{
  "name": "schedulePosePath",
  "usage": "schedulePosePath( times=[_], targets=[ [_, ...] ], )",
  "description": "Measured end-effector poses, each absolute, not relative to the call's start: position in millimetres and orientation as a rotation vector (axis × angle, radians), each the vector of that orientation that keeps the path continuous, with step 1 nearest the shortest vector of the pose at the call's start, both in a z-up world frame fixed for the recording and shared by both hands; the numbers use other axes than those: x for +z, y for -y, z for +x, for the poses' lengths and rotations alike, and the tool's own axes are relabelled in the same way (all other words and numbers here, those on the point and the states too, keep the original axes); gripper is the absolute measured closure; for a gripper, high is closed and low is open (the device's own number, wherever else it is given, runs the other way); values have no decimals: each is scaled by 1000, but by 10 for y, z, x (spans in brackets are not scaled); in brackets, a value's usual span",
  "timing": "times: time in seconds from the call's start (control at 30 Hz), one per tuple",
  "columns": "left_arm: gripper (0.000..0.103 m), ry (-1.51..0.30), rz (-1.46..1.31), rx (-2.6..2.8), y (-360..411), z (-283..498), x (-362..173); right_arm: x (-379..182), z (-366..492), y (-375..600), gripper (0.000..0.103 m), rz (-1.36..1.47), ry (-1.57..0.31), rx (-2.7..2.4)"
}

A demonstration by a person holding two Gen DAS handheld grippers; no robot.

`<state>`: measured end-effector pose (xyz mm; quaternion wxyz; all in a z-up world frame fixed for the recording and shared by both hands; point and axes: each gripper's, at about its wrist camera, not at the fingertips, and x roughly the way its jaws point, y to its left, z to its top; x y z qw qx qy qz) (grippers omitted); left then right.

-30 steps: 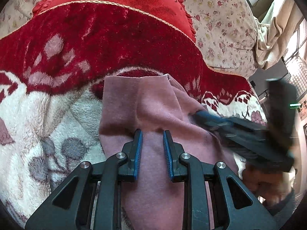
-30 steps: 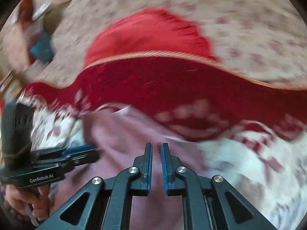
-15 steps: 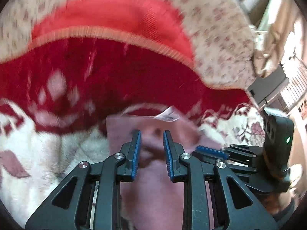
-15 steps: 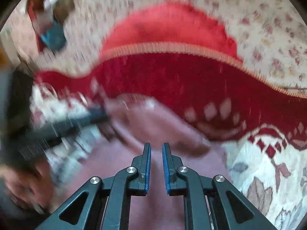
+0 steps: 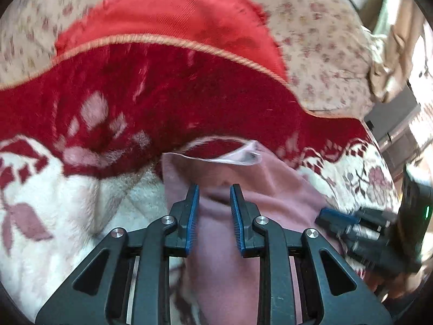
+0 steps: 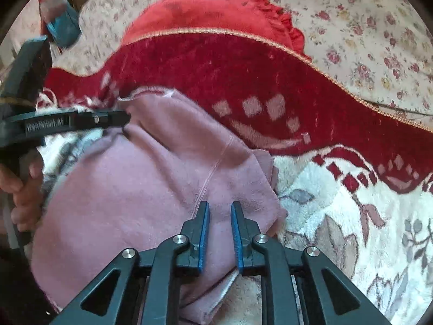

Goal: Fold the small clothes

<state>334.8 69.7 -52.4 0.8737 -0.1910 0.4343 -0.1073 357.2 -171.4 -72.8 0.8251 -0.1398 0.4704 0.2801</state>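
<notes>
Jaws of the left gripper (image 5: pixel 214 189) stand narrowly apart with a ridge of the pink fleece garment (image 6: pixel 135 184) bunched up between the blue pads, and from the right wrist view its tip bites the cloth near the upper edge, so I read it as gripping the garment. Jaws of the right gripper (image 6: pixel 219 205) have just been opening; pink cloth lies under and between them, but the pads show a clear gap and do not seem to press on it. The garment lies on a red and white plush blanket (image 6: pixel 243 81) spread over a bed with a floral sheet (image 6: pixel 365 27), a red cushion (image 6: pixel 216 8) beyond it. A white label (image 5: pixel 251 154) shows at its far edge. The folding looks to be mid-way: the cloth appears doubled along its right side with a seam running down it, yet it is rumpled and lifted at the left corner, so flattening and at least one more fold seem left. No basket, box or drawer for finished clothes is in view.
</notes>
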Motion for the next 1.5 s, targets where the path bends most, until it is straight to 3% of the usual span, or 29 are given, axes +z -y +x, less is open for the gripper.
schedulePosePath(
  times=[0.23, 0.4, 0.63, 0.8, 0.9, 0.97, 1.0, 1.2, 1.3, 1.37, 1.4, 1.5],
  targets=[
    [82, -962, -380, -359, -426, 2624, -452, -272, 3076, 1968, 88, -133, -934, 627],
    [80, -980, -240, -342, -228, 2582, -611, -826, 2846, 1800, 87, -297, -1058, 575],
    [76, -941, -260, -346, -268, 2501, -615, -409, 2427, 2039, 87, -143, -891, 551],
    [76, -882, -153, -306, -129, 2305, -463, -865, 2346, 1931, 87, -245, -1043, 445],
    [75, -830, -123, -282, -136, 2019, -342, -673, 2262, 2062, 87, -154, -969, 441],
    [58, -833, -121, -267, -137, 1831, -312, -556, 2123, 2160, 87, -112, -909, 424],
    [44, -840, -145, -273, -144, 1748, -322, -526, 2054, 2206, 87, -83, -899, 422],
    [42, -937, -200, -250, -56, 1351, -486, -500, 1589, 2230, 84, -12, -878, 404],
    [41, -972, -194, -226, 30, 1253, -486, -546, 1411, 2173, 77, -61, -876, 371],
    [29, -975, -164, -202, 91, 1216, -478, -587, 1312, 2124, 62, -96, -875, 350],
    [23, -971, -134, -192, 134, 1204, -469, -599, 1286, 2106, 61, -96, -879, 357],
    [23, -962, -103, -181, 159, 1194, -448, -608, 1255, 2070, 59, -110, -868, 344]
  ],
)
